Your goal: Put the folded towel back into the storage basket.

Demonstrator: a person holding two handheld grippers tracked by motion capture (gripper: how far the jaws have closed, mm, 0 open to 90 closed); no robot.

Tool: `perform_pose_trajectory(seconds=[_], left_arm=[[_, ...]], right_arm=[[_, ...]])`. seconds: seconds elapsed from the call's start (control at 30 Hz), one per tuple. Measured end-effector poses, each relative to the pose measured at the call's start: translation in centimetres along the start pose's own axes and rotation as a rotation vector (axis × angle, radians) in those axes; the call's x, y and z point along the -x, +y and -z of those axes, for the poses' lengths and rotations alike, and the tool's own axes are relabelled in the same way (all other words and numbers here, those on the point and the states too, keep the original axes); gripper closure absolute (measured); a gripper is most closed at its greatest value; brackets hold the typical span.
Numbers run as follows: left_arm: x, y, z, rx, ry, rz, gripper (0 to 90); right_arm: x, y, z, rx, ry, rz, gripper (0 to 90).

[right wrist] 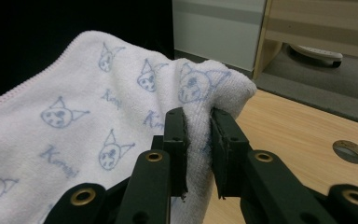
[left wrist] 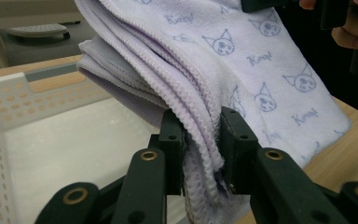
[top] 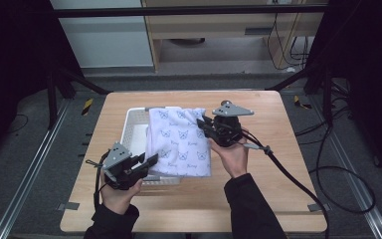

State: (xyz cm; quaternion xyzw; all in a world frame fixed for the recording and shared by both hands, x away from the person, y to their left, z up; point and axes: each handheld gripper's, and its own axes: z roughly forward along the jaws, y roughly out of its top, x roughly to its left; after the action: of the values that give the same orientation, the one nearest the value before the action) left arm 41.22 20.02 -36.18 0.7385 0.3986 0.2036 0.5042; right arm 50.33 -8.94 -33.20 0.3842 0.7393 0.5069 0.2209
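Nearest the lens in the left gripper view, the two black jaws are seen clamped on a bunched, folded edge of the towel (left wrist: 242, 60); several stitched layers are pinched between the pads. The left gripper (top: 146, 162) is thus closed on the cloth, at its near left corner as seen from the high view.

In the right gripper view, a rounded fold of the same towel is pressed between the jaws. The right gripper (top: 204, 124) is closed on the cloth at the far right corner, its grey three-cornered plate uppermost.

The towel is pale lilac-white, printed with small blue cat faces and script lettering. It is held stretched between the two grippers, folded in layers, over the right part of a white perforated basket (top: 133, 130). Whether its underside touches the basket rim cannot be told.

The basket is set on a wooden table (top: 278, 149), left of centre; its pale floor is visible in the left gripper view. A round hole in the tabletop is noted in the right gripper view. A black cable (top: 298, 181) is trailed from the right gripper across the table.
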Motion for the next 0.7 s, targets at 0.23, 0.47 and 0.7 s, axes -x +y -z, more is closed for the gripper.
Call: perform_pose_trajectory(seconds=[0.23, 0.47, 0.7], left_arm=[[-1.2, -0.4, 0.5, -0.002, 0.028, 0.01, 71.7], [-2.6, -0.5, 1.2, 0.002, 0.05, 0.033, 71.7], [-3.9, -0.6, 1.6, 0.006, 0.067, 0.066, 71.7]], right_arm=[[-1.0, 0.4, -1.6, -0.007, 0.015, 0.01, 77.9], [-1.8, 1.2, -3.2, -0.006, 0.031, 0.015, 77.8], [-2.7, 1.9, -4.5, 0.0, 0.033, 0.033, 77.8]])
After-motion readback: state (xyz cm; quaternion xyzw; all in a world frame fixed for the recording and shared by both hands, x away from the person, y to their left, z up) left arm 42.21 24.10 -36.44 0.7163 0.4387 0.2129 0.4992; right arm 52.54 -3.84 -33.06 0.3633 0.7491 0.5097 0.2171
